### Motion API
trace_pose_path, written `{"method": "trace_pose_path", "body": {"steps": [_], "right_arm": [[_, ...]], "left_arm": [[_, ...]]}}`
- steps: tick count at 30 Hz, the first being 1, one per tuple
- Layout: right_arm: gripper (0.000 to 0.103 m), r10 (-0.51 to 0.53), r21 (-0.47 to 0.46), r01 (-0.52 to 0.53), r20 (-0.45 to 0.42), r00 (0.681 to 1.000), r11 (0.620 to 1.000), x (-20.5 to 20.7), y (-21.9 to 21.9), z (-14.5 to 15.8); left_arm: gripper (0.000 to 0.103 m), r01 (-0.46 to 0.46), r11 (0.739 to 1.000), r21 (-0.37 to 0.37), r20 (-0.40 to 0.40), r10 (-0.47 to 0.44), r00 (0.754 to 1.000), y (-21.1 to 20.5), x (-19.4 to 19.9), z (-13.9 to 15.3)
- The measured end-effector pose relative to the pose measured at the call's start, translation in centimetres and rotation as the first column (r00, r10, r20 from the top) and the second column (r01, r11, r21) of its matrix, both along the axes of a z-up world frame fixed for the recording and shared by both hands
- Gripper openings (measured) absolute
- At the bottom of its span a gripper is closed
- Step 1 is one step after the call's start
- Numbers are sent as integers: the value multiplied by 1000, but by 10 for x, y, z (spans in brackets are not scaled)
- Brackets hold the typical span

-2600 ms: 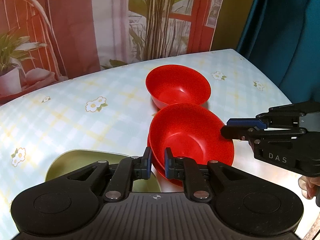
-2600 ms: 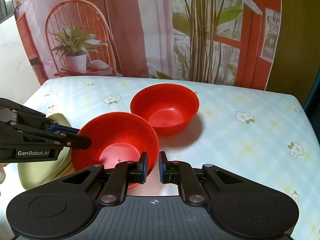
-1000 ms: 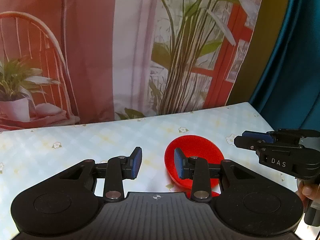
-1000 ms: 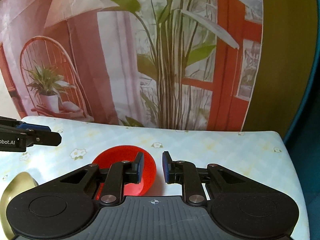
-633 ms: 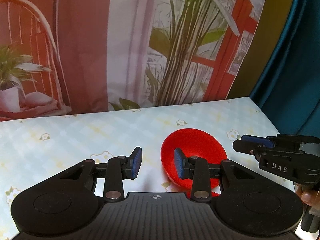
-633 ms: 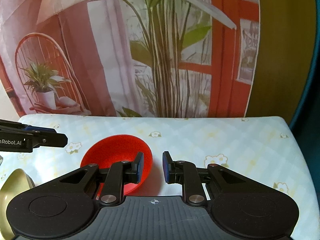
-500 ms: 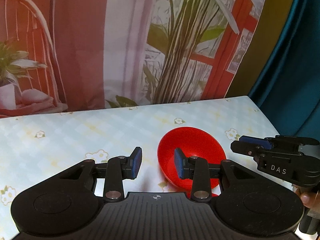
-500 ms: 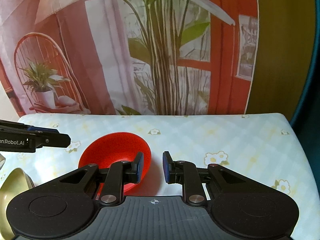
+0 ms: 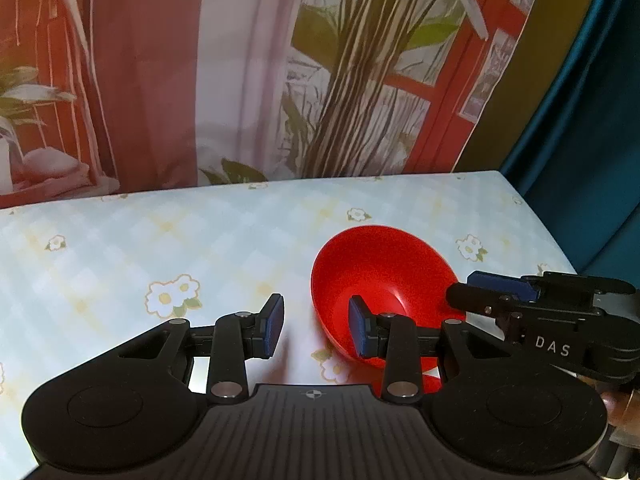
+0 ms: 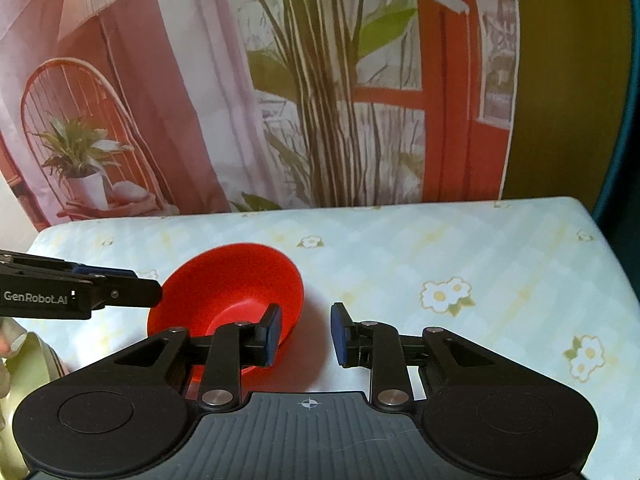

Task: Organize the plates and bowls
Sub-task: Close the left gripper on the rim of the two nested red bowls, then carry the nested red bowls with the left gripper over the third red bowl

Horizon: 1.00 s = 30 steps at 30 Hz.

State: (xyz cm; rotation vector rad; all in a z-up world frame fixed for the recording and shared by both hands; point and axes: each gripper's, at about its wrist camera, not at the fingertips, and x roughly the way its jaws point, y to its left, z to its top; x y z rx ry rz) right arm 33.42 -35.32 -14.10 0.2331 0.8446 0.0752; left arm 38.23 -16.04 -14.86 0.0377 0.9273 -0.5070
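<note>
Both grippers had descended toward the glossy red plastic bowl (image 9: pixel 384 280) on the floral tablecloth (image 9: pixel 160 240). The right gripper (image 10: pixel 305 330) had just widened, empty, astride the rim; the left gripper (image 9: pixel 316 326) stayed parted, empty. Pickup appeared imminent.

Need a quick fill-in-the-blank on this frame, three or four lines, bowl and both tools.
1. The round plastic bowl on the table is ____ in colour.
2. The tablecloth is printed with small white ____.
3. The left tool holds ____ between its blue pads.
4. In the right wrist view, the right tool has its left pad over the bowl's ____.

Missing words: red; flowers; nothing; rim
</note>
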Motion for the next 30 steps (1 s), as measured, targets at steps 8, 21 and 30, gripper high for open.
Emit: {"method": "trace_pose_path", "body": {"steps": [8, 21, 30], "right_arm": [[24, 10, 31, -10, -21, 1000, 999, 2, 7, -8], [13, 9, 43, -9, 10, 1000, 999, 3, 8, -4], [12, 19, 20, -20, 34, 999, 1000, 4, 14, 14]], "left_arm": [[29, 12, 1000, 11, -11, -12, 1000, -4, 2, -7], [12, 32, 999, 21, 41, -33, 999, -4, -4, 1], [13, 32, 999, 3, 60, -32, 998, 7, -13, 19]]}}
